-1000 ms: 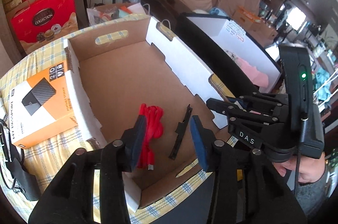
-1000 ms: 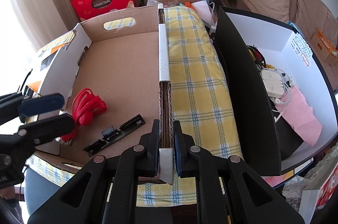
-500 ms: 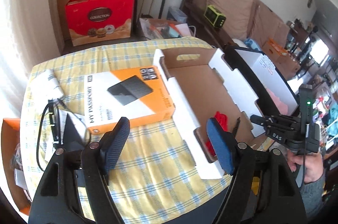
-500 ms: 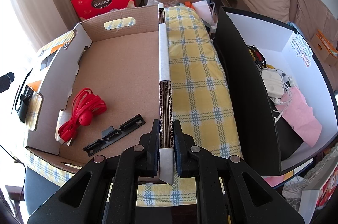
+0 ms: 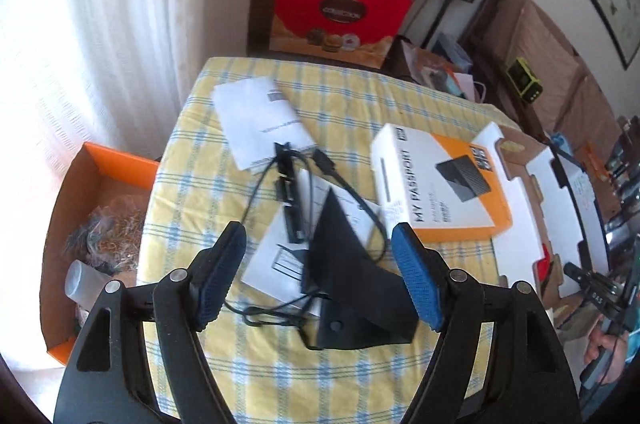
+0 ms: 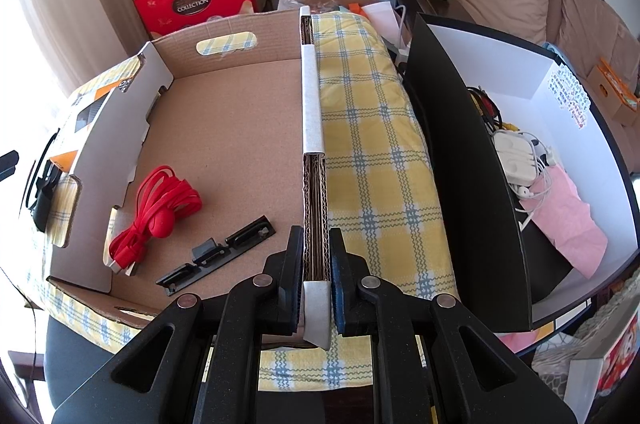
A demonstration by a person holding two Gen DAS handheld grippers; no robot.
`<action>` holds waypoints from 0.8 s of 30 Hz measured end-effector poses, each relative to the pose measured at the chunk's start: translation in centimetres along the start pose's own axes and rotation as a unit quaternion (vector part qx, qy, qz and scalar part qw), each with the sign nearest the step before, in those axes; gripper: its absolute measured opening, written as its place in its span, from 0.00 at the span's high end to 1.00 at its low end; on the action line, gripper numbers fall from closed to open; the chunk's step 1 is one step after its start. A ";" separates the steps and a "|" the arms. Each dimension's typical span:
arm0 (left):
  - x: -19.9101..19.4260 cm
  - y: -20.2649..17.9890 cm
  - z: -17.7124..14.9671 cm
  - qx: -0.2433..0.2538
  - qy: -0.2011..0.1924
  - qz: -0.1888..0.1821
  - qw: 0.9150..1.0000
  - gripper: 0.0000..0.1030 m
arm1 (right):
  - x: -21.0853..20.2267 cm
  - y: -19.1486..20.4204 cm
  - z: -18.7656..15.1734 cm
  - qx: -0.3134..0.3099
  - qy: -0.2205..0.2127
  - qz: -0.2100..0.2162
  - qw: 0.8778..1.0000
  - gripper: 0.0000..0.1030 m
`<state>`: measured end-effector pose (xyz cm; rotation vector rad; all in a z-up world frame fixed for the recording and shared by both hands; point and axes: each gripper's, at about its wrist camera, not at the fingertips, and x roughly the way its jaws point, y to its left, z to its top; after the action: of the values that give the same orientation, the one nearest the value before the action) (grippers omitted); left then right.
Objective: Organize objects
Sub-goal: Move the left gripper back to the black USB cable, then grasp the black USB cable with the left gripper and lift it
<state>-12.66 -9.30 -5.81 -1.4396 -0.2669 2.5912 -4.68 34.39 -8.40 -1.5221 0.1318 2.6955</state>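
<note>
We are hovering our left gripper (image 5: 318, 280), spread wide, above the stiff, light black wedge stand (image 5: 352, 288) on the tablecloth; grip its flat sides. Our right gripper (image 6: 316, 290) is clamping the cardboard tray (image 6: 224, 144) wall.

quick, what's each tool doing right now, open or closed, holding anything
Left tool: open, holding nothing, above the black stand.
Right tool: closed on the cardboard box wall.
</note>
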 end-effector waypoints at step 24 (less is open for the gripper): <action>6.4 1.4 2.6 -0.007 0.056 0.050 0.997 0.61 | 0.0 0.0 -0.1 -0.001 0.002 -0.002 1.000 0.89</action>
<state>-18.27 -9.38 -10.06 -1.6368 -0.2032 2.5776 -4.61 34.42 -8.50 -1.5266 0.1264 2.6913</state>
